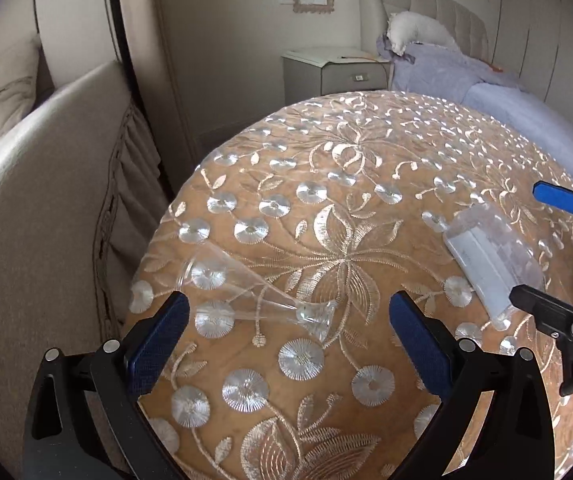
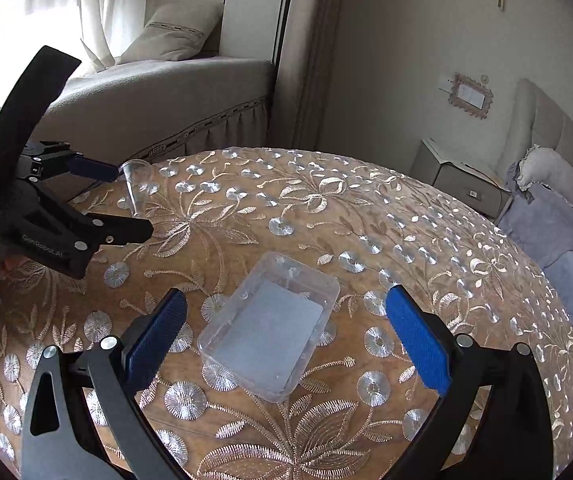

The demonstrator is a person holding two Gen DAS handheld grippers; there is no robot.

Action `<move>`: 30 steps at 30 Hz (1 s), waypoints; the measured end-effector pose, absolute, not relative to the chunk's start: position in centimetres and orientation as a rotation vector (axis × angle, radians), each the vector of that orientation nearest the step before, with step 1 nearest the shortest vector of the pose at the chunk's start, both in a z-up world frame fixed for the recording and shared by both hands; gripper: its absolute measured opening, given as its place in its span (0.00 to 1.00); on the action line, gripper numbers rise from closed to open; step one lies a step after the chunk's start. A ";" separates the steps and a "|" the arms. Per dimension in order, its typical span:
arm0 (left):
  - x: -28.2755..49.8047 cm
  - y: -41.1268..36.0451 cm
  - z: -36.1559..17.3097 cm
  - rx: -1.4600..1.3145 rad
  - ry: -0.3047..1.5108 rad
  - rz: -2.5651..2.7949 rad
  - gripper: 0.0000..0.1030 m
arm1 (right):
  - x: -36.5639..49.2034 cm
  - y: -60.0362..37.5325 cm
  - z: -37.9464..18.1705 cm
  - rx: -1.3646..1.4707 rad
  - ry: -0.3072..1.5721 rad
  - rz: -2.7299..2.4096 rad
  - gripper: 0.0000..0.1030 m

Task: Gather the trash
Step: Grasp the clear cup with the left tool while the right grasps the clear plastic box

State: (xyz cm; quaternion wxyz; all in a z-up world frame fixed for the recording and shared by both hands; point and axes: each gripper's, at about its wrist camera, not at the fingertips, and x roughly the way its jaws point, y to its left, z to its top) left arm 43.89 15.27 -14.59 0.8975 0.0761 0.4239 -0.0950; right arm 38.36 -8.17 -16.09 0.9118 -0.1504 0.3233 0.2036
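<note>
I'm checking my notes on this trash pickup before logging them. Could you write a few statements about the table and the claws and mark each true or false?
1. The clear cup lies on its side on the table. True.
2. The left claw is shut on the cup. False: it is open, its fingers on either side of the cup, nothing gripped.
3. The tray sits between the right claw's open fingers. True.
4. The tray is stacked on the cup. False: they lie apart on the table.
5. The table has a plain white cloth. False: the cloth is tan with silvery floral embroidery.
</note>
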 end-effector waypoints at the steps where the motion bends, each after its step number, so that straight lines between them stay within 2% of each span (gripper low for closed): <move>1: 44.3 15.1 -14.9 0.164 0.894 -0.219 0.95 | 38.4 -8.2 -16.1 -0.312 0.666 0.420 0.97; 5: 45.7 14.8 -16.6 0.222 0.925 -0.215 0.95 | 38.5 -8.4 -16.1 -0.303 0.671 0.428 0.97; 7: 46.2 15.1 -16.7 0.182 0.927 -0.259 0.91 | 38.7 -8.6 -16.2 -0.300 0.678 0.433 0.97; 9: 46.4 15.0 -16.4 0.185 0.902 -0.293 0.73 | 38.8 -8.5 -16.2 -0.293 0.685 0.445 0.97; 10: 46.5 14.9 -16.3 0.178 0.898 -0.305 0.69 | 38.8 -8.5 -16.2 -0.290 0.687 0.449 0.97; 11: 46.7 14.8 -16.2 0.175 0.902 -0.316 0.61 | 38.8 -8.5 -16.2 -0.289 0.689 0.454 0.97; 13: 46.8 14.5 -16.1 0.180 0.897 -0.328 0.54 | 38.9 -8.6 -16.3 -0.287 0.694 0.455 0.97; 15: 46.9 14.2 -16.1 0.173 0.893 -0.340 0.42 | 38.9 -8.7 -16.3 -0.282 0.695 0.456 0.97; 17: 46.8 13.9 -16.0 0.171 0.886 -0.344 0.36 | 38.9 -8.7 -16.3 -0.284 0.697 0.453 0.97; 29: 46.7 11.8 -16.1 0.183 0.882 -0.264 0.35 | 38.5 -8.9 -16.6 -0.312 0.704 0.444 0.97; 30: 46.7 11.5 -16.1 0.181 0.880 -0.249 0.28 | 38.5 -8.9 -16.6 -0.310 0.704 0.442 0.97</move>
